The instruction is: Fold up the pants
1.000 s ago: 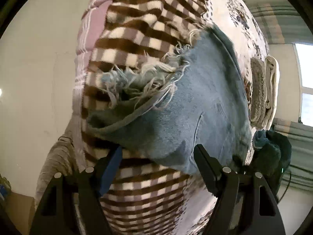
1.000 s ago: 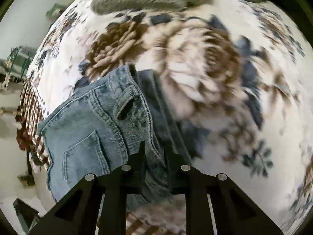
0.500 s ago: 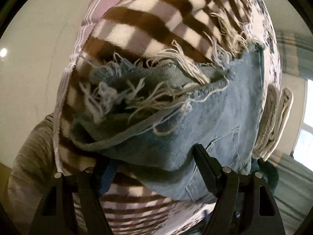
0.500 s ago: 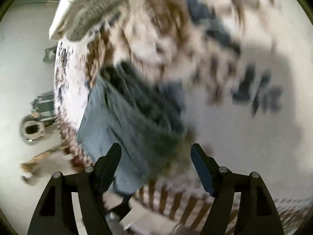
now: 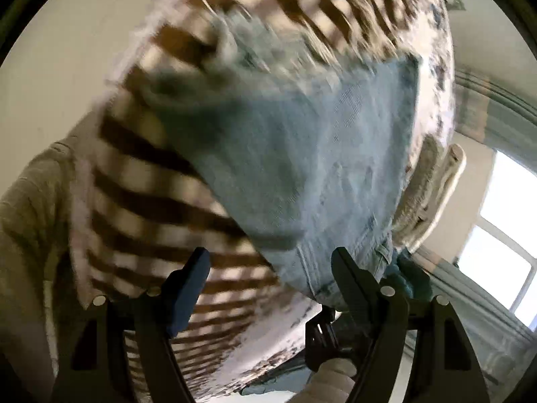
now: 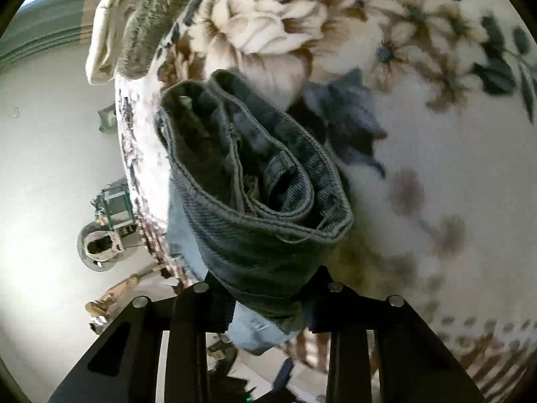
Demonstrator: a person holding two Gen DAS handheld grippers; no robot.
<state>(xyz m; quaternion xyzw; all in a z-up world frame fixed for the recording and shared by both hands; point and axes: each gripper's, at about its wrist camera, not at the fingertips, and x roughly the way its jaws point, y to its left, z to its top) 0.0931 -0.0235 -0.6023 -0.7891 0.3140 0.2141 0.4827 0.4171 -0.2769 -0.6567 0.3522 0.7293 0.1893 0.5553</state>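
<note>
The denim pants (image 6: 255,181) are seen lying on the bed's floral blanket (image 6: 419,154), partly over the brown checked blanket (image 5: 141,201) at the bed's edge. The bunched waistband end of the pants is clamped between the fingers of the right claw (image 6: 265,288). The left claw (image 5: 268,268) is held with its fingers spread apart above the checked blanket, beside the pants' lower edge, with nothing gripped; this view is blurred. Folded towels (image 6: 134,23) are stacked on the floral blanket beyond the pants.
</note>
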